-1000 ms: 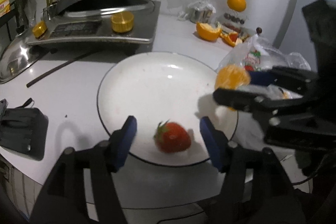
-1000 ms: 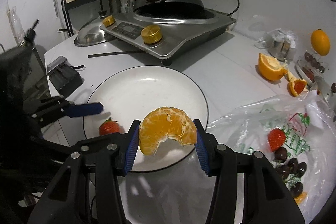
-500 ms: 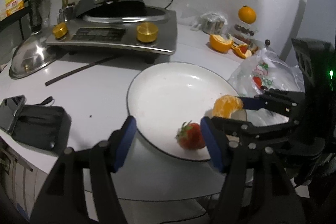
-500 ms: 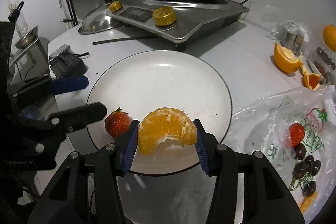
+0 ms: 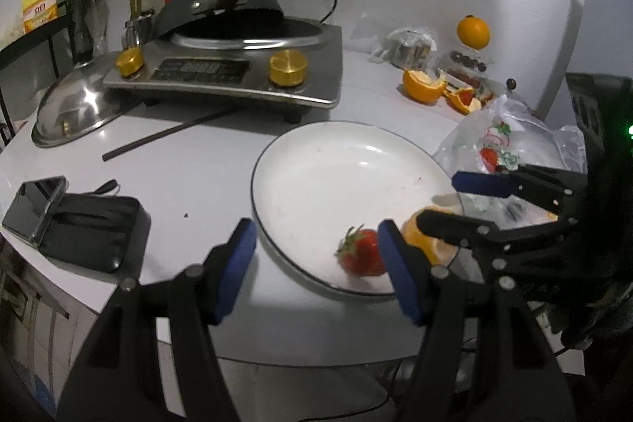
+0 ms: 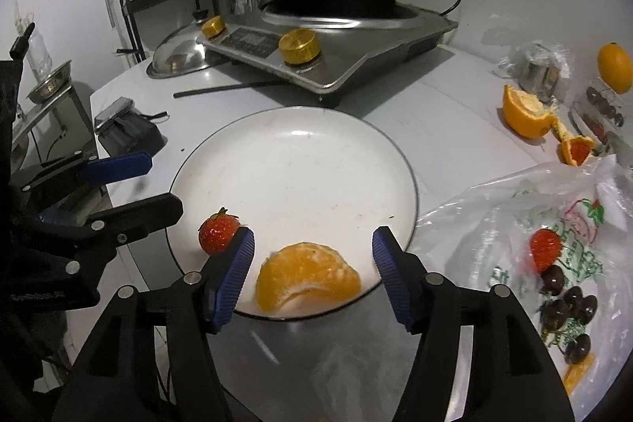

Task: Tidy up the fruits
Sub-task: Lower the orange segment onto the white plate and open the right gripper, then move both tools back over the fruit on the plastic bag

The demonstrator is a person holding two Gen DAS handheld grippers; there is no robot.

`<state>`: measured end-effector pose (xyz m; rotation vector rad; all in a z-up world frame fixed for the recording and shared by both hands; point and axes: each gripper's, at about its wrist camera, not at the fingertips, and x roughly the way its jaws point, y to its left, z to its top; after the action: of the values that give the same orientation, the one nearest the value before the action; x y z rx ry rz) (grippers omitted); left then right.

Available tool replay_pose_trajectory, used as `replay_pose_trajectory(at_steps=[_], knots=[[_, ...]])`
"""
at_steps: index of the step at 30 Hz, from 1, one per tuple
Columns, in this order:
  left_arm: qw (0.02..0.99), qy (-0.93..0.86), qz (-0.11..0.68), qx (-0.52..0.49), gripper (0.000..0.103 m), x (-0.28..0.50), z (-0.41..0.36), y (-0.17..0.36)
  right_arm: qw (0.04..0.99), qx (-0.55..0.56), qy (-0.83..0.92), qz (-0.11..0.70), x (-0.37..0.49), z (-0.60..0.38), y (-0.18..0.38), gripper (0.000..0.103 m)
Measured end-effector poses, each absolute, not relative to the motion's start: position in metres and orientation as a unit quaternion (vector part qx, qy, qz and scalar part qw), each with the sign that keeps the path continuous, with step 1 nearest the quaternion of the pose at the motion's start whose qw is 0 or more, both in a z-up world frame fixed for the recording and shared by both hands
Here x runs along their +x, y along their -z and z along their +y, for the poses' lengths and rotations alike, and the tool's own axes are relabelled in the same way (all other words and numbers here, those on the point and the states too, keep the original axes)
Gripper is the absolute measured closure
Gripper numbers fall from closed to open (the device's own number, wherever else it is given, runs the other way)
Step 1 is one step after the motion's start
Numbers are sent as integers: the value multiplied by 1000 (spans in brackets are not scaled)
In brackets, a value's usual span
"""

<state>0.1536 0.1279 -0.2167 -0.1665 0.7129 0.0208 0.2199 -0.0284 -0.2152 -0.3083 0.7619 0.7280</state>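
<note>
peeled orange half (image 6: 307, 275) lying on the round white plate's (image 6: 300, 161) near rim, red strawberry (image 6: 218, 234) just beside it, right gripper (image 6: 312, 273) spread wide around the orange, left gripper (image 5: 316, 263) gaping too, clear plastic fruit bag (image 6: 554, 244) right of plate, steel cooker (image 6: 336, 38) behind

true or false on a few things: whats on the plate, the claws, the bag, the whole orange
1. A strawberry lies on the white plate. True.
2. The right claw is clamped on the peeled orange piece. False: its jaws stand open, the piece resting on the plate.
3. The left claw holds the strawberry. False: it is open and holds nothing.
4. The plastic bag holds another strawberry. True.
5. The whole orange sits on the plate. False: it is off by the wall.
</note>
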Motion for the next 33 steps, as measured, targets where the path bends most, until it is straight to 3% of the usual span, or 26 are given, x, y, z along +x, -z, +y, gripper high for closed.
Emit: replay_pose_trajectory(at_steps=[33], knots=[[945,46,323,-18,33,171,-2,175,916,-80,-278,279,190,-188,161,38]])
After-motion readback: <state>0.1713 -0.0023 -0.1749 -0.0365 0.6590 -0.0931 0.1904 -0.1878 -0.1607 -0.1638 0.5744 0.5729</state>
